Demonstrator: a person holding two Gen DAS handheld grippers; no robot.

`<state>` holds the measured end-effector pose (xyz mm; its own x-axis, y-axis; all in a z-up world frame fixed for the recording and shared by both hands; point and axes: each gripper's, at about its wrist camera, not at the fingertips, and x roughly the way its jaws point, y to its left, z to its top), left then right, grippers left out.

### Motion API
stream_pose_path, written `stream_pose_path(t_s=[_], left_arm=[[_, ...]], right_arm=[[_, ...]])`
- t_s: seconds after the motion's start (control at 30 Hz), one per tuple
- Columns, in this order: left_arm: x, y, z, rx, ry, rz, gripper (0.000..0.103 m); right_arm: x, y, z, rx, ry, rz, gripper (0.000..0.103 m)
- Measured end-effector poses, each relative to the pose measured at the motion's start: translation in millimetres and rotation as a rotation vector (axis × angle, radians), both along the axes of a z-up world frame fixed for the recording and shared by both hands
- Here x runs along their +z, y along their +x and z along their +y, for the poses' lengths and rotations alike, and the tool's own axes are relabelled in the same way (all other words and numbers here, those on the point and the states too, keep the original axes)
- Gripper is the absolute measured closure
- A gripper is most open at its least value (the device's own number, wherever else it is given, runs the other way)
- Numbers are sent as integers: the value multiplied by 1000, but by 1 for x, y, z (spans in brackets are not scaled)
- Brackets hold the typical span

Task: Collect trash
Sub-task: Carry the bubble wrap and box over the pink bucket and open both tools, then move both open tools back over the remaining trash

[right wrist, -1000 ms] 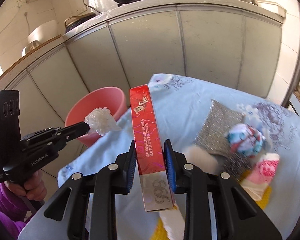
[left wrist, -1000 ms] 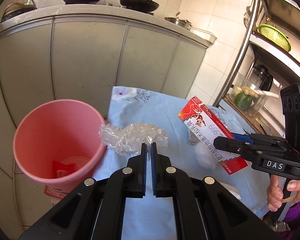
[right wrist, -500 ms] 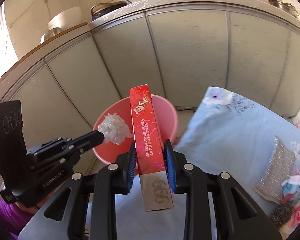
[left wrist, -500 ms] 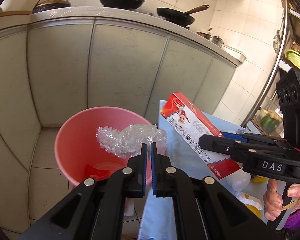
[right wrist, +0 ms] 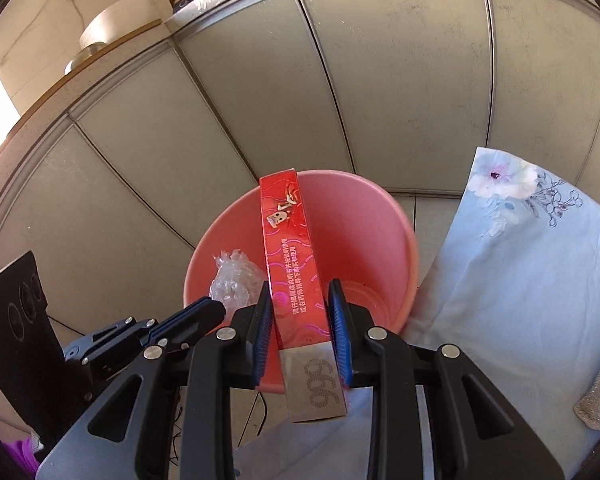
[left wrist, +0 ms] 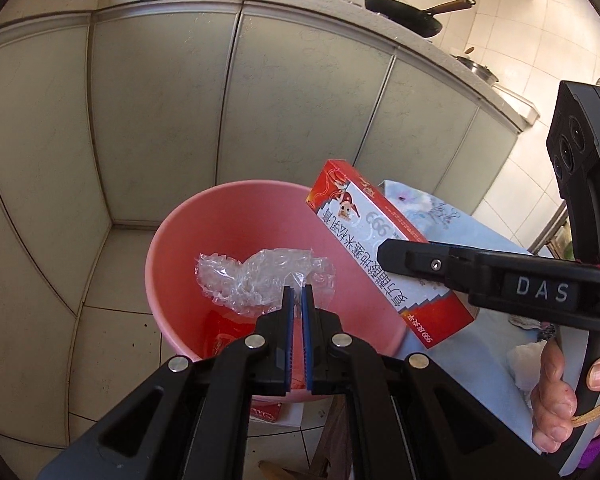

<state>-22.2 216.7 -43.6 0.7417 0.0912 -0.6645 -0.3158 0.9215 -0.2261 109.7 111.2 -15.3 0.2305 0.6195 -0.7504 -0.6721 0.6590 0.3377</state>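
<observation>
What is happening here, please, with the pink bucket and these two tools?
A person is collecting trash with two handheld grippers. The left gripper, jaws shut, pinches a crumpled clear plastic wrapper above the pink bucket. The right gripper clamps a red and white medicine box, also over the bucket's opening. Nothing is released yet. Some red packaging already lies at the bottom. A table with a light blue floral cloth stands beside the bucket.

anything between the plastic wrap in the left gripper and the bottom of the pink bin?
Nothing in between. In the left wrist view the plastic wrap, pinched in the left gripper, hangs inside the pink bin; below it, only a red wrapper at the bottom.
</observation>
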Motion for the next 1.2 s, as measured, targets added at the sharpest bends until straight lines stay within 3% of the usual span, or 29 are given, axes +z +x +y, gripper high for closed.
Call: stream_pose_path(t_s=[0.37, 0.93, 1.07, 1.2], left_arm=[[-24, 18, 4, 36, 9, 74, 100], [-29, 23, -1, 64, 25, 98, 98], [-25, 22, -1, 71, 34, 95, 94], [-18, 20, -2, 88, 53, 83, 76]], right_arm=[[-25, 14, 20, -27, -49, 45, 75], [-22, 13, 19, -43, -72, 28, 75], [-21, 12, 11, -57, -70, 26, 75], [-20, 13, 1, -70, -60, 31, 75]])
